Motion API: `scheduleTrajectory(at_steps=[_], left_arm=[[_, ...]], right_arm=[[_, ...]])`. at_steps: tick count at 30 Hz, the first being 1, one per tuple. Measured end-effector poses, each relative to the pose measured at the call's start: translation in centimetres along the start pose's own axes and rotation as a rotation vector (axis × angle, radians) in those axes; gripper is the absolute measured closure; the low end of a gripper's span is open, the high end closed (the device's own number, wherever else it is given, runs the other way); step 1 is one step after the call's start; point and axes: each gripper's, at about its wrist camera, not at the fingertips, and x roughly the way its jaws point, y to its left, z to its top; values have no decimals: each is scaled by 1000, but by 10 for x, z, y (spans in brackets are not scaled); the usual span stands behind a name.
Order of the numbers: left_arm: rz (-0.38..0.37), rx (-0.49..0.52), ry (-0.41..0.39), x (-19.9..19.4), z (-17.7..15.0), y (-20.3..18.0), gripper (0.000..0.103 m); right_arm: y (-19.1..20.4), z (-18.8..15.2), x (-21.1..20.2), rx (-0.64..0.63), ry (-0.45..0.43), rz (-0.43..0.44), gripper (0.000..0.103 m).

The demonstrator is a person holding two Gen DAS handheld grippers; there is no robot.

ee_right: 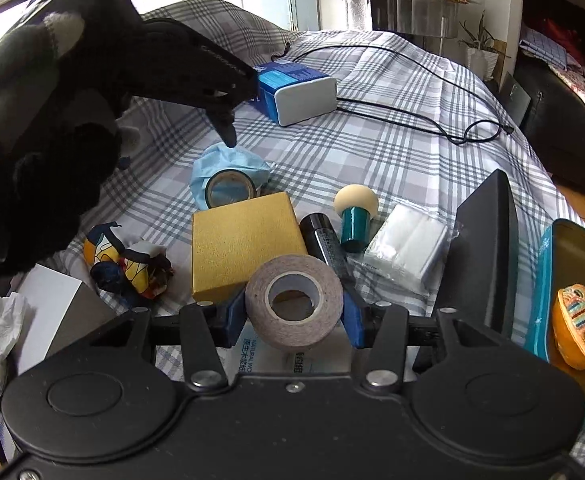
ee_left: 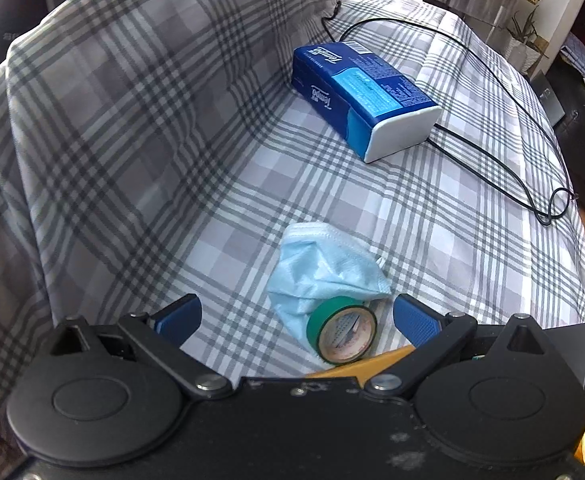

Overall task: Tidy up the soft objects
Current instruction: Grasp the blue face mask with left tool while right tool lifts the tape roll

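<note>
A crumpled light-blue face mask (ee_left: 324, 268) lies on the plaid bedsheet, with a green tape roll (ee_left: 342, 330) resting on its near edge. My left gripper (ee_left: 296, 318) is open and empty, its blue pads on either side of the tape and the mask's near edge. The mask (ee_right: 228, 164) also shows in the right wrist view, with the left gripper's tip (ee_right: 228, 132) just above it. My right gripper (ee_right: 294, 314) is shut on a grey tape roll (ee_right: 294, 298). A blue tissue pack (ee_left: 364, 96) lies farther back. A crumpled patterned cloth (ee_right: 128, 264) lies at the left.
A yellow box (ee_right: 244, 240), a black tube (ee_right: 324, 240), a mushroom-shaped sponge (ee_right: 356, 212) and a white pad packet (ee_right: 406, 252) lie on the bed. A black cable (ee_right: 412, 112) loops behind. An open teal tin (ee_right: 568, 280) is at the right. A big plaid pillow (ee_left: 132, 100) is at the left.
</note>
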Motion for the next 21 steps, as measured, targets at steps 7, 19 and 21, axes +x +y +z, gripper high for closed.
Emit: scheduleTrajectory(at_steps=[7,19,21], left_arm=[[2,58,0,20,18,-25,1],[28,85,86,68,18,-36,1],[26,85,107,75,18,-35,1]], right_arm=[[-9,2,8,48,-20,32,54],[0,3,14,8,-42,37,54],[0,4,15,12,-41,40,54]])
